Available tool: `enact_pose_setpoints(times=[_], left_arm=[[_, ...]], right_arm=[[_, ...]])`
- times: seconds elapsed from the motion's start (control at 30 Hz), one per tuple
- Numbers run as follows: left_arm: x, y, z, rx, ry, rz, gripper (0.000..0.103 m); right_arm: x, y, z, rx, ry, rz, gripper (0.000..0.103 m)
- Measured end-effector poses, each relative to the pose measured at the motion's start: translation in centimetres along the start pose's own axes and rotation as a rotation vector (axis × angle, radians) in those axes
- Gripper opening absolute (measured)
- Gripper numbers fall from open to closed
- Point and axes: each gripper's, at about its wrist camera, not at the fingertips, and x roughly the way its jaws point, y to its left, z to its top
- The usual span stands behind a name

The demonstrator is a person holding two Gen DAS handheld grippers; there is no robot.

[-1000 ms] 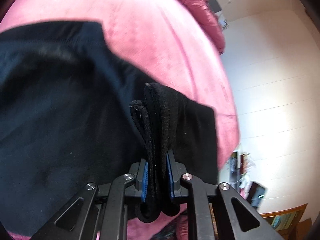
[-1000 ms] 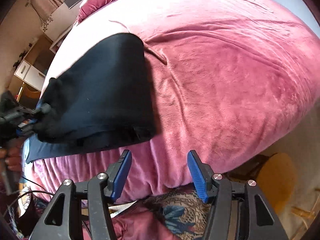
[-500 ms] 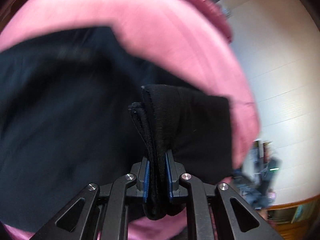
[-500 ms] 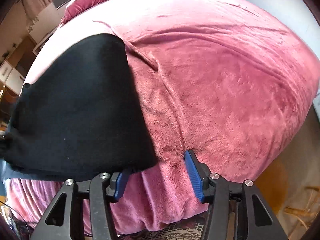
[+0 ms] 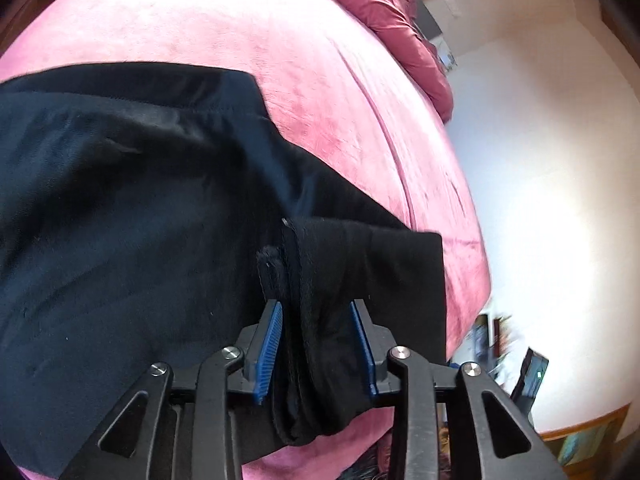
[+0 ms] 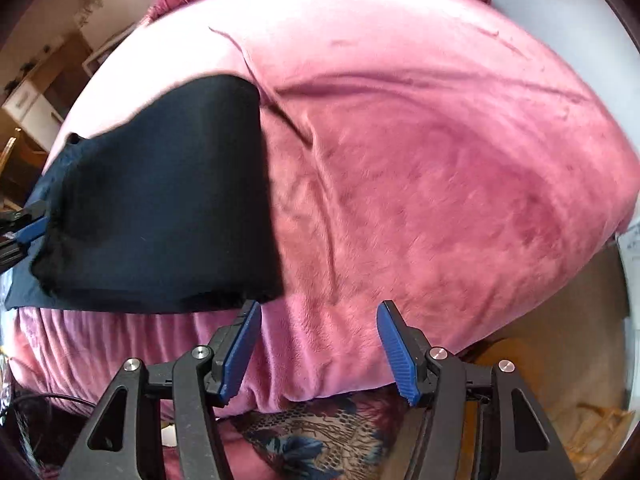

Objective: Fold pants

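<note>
Black pants (image 5: 120, 240) lie folded on a pink bed cover (image 5: 280, 60). In the left wrist view my left gripper (image 5: 316, 320) has its jaws spread apart, with a bunched fold of the pants (image 5: 320, 360) lying loose between the blue pads. In the right wrist view the folded pants (image 6: 160, 216) lie at the left near the bed's front edge. My right gripper (image 6: 320, 332) is open and empty, just right of the pants' near corner, above the bed edge. The left gripper also shows in the right wrist view (image 6: 28, 228) at the pants' far left end.
The pink cover (image 6: 440, 160) stretches wide to the right of the pants. A rumpled pink duvet (image 5: 380, 8) lies at the head of the bed. A patterned rug (image 6: 312, 440) lies below the bed edge. Wooden furniture (image 6: 32, 100) stands at the left.
My left gripper has opened and let go of the bunched fold it was clamping. The right gripper has backed off slightly from the pants' near corner, still open.
</note>
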Motion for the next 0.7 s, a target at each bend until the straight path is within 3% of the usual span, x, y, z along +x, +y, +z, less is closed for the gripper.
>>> enact_pose_setpoints(times=[0.17,0.27,0.33,0.37,0.47,0.53,0.63,0.7], left_arm=[[0.2,0.9,1.7,-0.073,0.003,-0.013,0.035],[0.7,0.2,2.1,-0.038,-0.002,0.006,0.033],[1.7,-1.0,2.3,0.005,-0.004,0.039,0.029],[1.6,-1.2,2.2,0.026,-0.003,0.053,0.018],[1.2,-2.5,1.8,0.119,-0.042,0.112,0.013],[0.5,-3.7,1.4,0.195,-0.091,0.152,0.012],[1.0,-5.7,0.2,0.364,-0.128,0.315,0.012],[2.5,-5.8,-0.2,0.393,-0.110,0.379,0.012]], right_arm=[[-1.9,2.3,3.3,-0.017,-0.102,0.108,0.061],[-1.4,4.6,5.5,-0.039,-0.124,0.144,0.061],[-0.3,5.7,7.1,-0.035,-0.128,0.167,0.061],[0.4,6.3,7.6,-0.028,-0.128,0.178,0.061],[2.2,7.0,9.3,0.011,-0.103,0.204,0.061],[3.6,7.1,9.5,0.019,-0.084,0.174,0.061],[6.8,6.5,9.1,0.042,-0.032,0.141,0.061],[7.2,6.3,8.6,0.040,-0.058,0.136,0.063]])
